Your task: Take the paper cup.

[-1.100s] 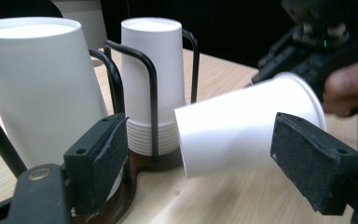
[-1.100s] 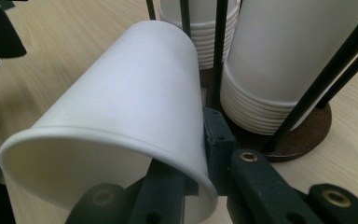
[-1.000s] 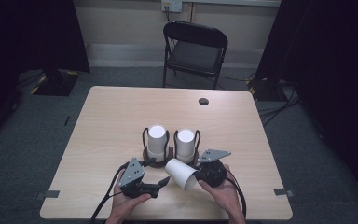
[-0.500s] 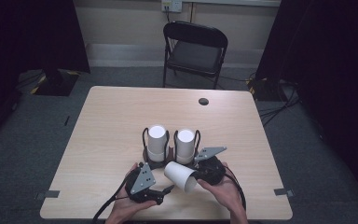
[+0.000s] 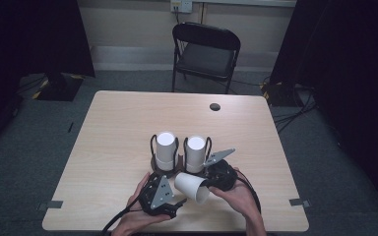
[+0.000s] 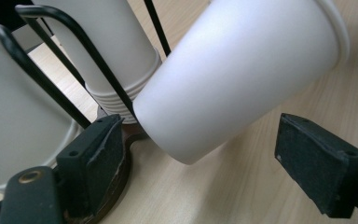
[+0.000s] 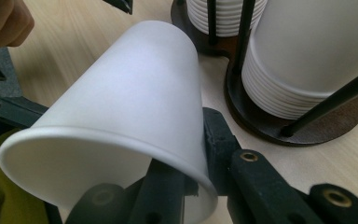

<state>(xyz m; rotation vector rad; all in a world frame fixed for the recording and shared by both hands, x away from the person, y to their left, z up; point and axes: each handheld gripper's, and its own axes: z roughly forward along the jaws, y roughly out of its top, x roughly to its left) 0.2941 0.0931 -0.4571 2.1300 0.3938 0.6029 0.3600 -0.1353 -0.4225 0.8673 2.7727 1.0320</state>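
A single white paper cup (image 5: 192, 187) lies tilted on its side above the table's front edge. My right gripper (image 5: 208, 190) is shut on its rim; in the right gripper view the jaws (image 7: 193, 172) pinch the cup's (image 7: 130, 107) wall from inside and outside. My left gripper (image 5: 178, 203) is to the left of it, and its jaws have just been opening. In the left gripper view they stand wide (image 6: 207, 156), with the cup's (image 6: 242, 70) closed base just ahead of them and touching neither pad. Two stacks of cups (image 5: 166, 147) (image 5: 195, 150) stand upside down in black wire holders right behind.
The wire holders' rods (image 6: 98, 70) and round base (image 7: 307, 126) are close to both grippers. A small black disc (image 5: 215, 106) lies near the far edge of the wooden table (image 5: 123, 123). A black folding chair (image 5: 206, 49) stands beyond it.
My left gripper has slid a little to the right and toward the table's front edge, and its jaws stand wider. The right gripper and the cup have hardly shifted.
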